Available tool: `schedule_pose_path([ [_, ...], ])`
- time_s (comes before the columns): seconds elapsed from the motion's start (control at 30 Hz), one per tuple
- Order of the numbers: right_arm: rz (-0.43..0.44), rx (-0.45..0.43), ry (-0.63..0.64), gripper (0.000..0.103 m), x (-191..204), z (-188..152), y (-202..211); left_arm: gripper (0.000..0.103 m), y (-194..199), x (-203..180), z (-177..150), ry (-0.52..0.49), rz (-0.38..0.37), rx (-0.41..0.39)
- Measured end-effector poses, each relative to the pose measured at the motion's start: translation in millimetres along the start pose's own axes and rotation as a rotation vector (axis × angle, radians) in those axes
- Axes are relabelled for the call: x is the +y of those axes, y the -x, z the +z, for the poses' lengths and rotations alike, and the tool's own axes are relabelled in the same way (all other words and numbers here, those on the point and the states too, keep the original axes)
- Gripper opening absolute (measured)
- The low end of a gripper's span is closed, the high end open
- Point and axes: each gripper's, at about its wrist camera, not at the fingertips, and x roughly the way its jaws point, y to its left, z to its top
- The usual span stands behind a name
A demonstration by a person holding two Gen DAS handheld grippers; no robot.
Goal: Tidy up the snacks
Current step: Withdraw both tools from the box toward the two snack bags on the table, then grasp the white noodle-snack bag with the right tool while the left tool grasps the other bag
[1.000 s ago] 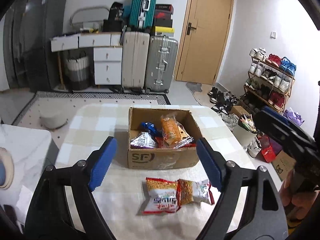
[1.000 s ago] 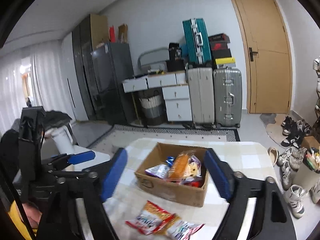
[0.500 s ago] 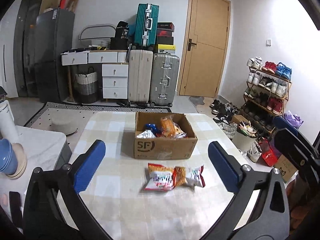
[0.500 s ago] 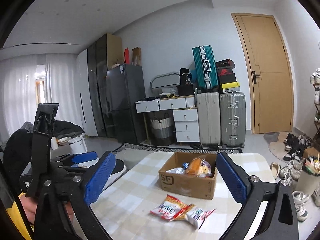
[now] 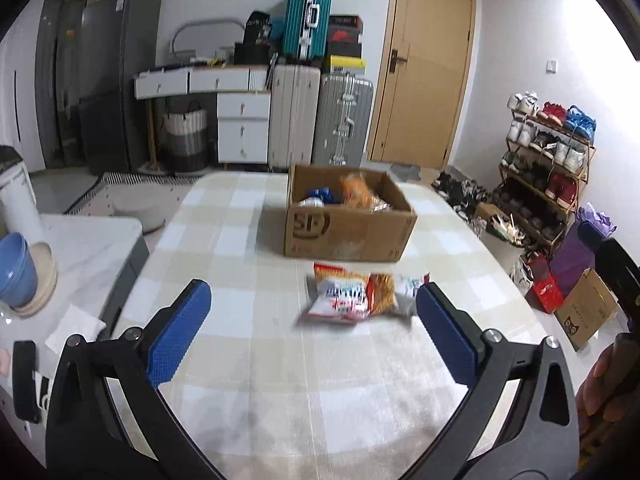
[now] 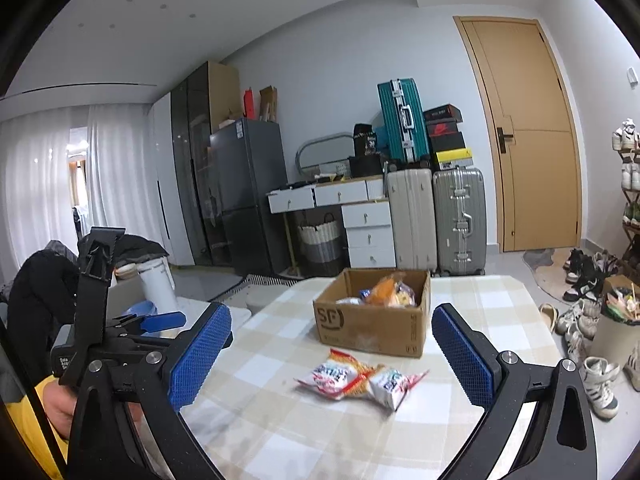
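Note:
An open cardboard box point(image 5: 348, 228) marked SF stands on the checked table point(image 5: 240, 240) with several snack packets inside. It also shows in the right wrist view point(image 6: 372, 326). Two snack packets point(image 5: 356, 294) lie overlapping on the table just in front of the box, also seen in the right wrist view point(image 6: 356, 378). My left gripper point(image 5: 312, 332) is open and empty, held back from the packets above the near table. My right gripper point(image 6: 332, 356) is open and empty, also back from the packets.
A white side counter point(image 5: 80, 264) with blue bowls point(image 5: 16, 272) stands left of the table. Suitcases point(image 5: 320, 116), white drawers point(image 5: 240, 128) and a door point(image 5: 424, 64) are at the back. A shoe rack point(image 5: 548, 168) and floor boxes stand right.
Both grippers have pulled back and up from the box and packets, which look smaller and farther. The jaws of both have stayed wide open. The packets have not moved.

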Motion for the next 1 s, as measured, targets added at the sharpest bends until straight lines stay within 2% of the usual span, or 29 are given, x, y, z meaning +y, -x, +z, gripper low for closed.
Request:
schedule_pose_path([
  [0.27,0.015,0.078,-0.046,0.102,-20.1,-22.2,-33.2,0.102,-61.6,-9.4,-5.6,-0.014,-0.015,0.065],
  [0.43,-0.008,0.183,-0.105,0.102,-42.1,-43.3,-71.1,0.102,-103.2,-9.6,-12.3,-0.012,-0.019,0.128],
  [0.6,-0.044,0.339,-0.200,0.102,-76.6,-67.3,-127.0,0.102,-144.6,-3.3,-18.5,0.005,-0.018,0.188],
  [0.7,-0.028,0.425,-0.272,0.102,-95.2,-78.6,-160.5,0.102,-171.7,2.2,-20.4,0.018,-0.016,0.218],
  [1.0,-0.036,0.588,-0.357,0.102,-118.8,-101.3,-239.5,0.102,-232.0,14.7,-14.8,0.036,-0.014,0.281],
])
